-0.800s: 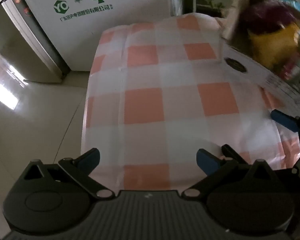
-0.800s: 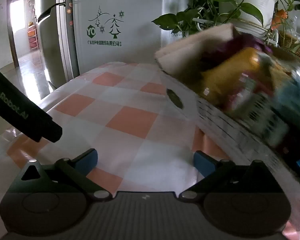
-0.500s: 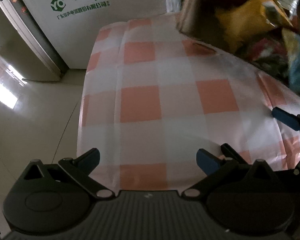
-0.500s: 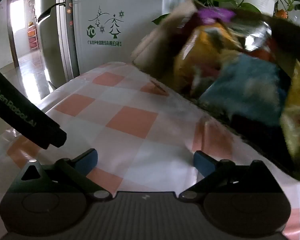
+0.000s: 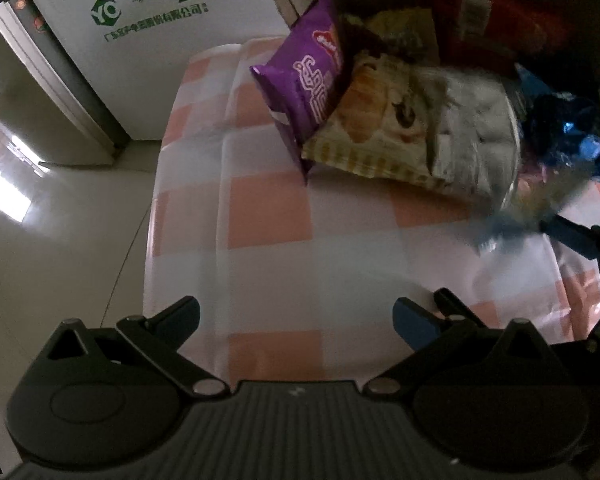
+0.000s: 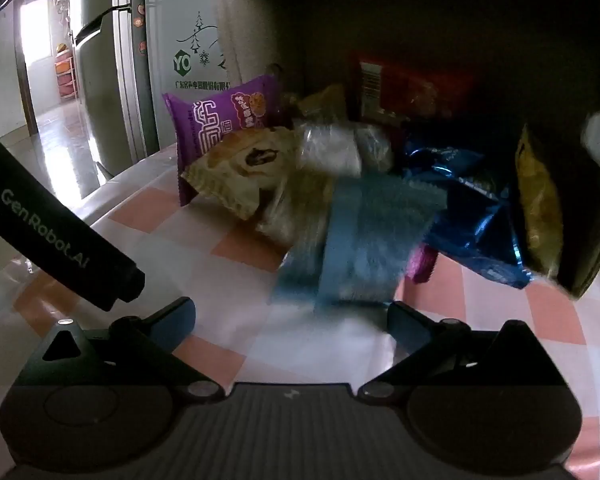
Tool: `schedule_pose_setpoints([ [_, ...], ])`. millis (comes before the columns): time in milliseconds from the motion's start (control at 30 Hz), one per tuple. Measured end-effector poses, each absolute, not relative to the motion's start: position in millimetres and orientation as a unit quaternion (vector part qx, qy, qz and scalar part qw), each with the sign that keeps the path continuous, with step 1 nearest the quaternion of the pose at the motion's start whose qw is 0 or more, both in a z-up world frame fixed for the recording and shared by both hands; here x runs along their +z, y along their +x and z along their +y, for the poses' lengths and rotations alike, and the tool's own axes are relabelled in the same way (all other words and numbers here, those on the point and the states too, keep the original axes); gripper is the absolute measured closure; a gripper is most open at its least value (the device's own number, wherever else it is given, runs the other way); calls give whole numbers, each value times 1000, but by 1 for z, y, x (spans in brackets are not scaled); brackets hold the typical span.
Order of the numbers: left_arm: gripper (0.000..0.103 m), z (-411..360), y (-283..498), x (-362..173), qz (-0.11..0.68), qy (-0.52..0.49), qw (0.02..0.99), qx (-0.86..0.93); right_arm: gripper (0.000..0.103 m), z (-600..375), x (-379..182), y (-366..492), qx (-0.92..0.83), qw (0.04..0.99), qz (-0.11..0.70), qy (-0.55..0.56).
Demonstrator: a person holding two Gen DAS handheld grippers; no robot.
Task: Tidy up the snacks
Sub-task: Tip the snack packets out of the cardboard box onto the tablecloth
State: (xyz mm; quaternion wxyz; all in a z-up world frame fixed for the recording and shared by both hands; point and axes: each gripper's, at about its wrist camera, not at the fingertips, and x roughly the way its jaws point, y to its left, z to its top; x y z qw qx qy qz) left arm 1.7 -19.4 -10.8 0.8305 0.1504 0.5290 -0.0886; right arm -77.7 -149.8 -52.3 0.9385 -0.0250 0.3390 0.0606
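Left wrist: your left gripper (image 5: 296, 316) spread, empty | right gripper (image 6: 290, 316) spread, empty | purple packet (image 5: 304, 80) and bread bag (image 5: 404, 128) spill from tipped cardboard box (image 6: 380, 20) onto checked tablecloth (image 5: 268, 208) | blue packet (image 6: 472, 200) at box mouth

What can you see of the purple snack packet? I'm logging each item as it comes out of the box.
The purple snack packet is a glossy, pillow-shaped foil wrapper with crimped end seals, white characters and a small picture of the snack. It stands tilted on one end on the checked tablecloth, at the mouth of the tipped cardboard box. A beige pastry packet leans against it. Neither pair of tongs touches it.
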Motion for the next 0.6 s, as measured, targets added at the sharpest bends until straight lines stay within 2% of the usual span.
schedule_pose_setpoints([
  [600, 1, -22, -5, -3, 520, 148, 836, -93, 0, -150, -56, -79, 61, 939, 338, -25],
])
